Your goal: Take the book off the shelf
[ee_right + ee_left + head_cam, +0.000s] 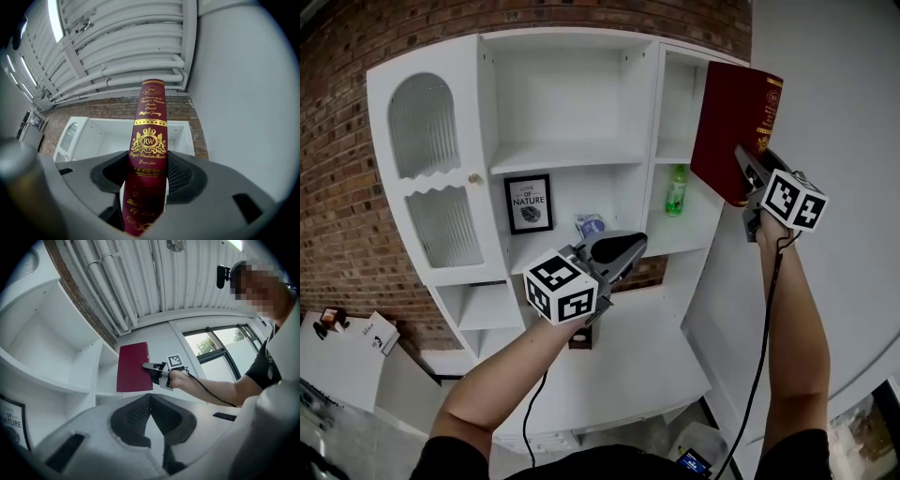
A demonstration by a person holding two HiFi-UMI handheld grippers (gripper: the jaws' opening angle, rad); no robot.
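Head view: the right gripper (742, 167) is raised at the upper right, and its fingers are clamped on the lower edge of a dark red hardback book with gold lettering (733, 117). The book stands upright in the air in front of the top of the right-hand column of the white shelf unit (572, 94), resting on no shelf board. The left gripper (626, 247) is held lower, in front of the middle of the unit, its fingers pressed together with nothing between them. A framed black print (529, 203) stands in the centre compartment and a green bottle (677, 190) stands in the right column, both well below the book. A white worktop (628, 366) forms the base of the unit, and a red brick wall (337, 187) lies behind it

Left gripper view: the left gripper's dark finger pads (136, 416) meet at their tips and hold nothing. Beyond them, the book (132, 367) shows its flat cover, upright, just in front of the shelf unit's right column. The right gripper grips the book at its right edge

Right gripper view: the gilt spine of the book (150, 136) rises upright between the two black finger pads (180, 173), which press on its covers from either side. The shelf unit (108, 136) and the brick wall (180, 105) show behind it
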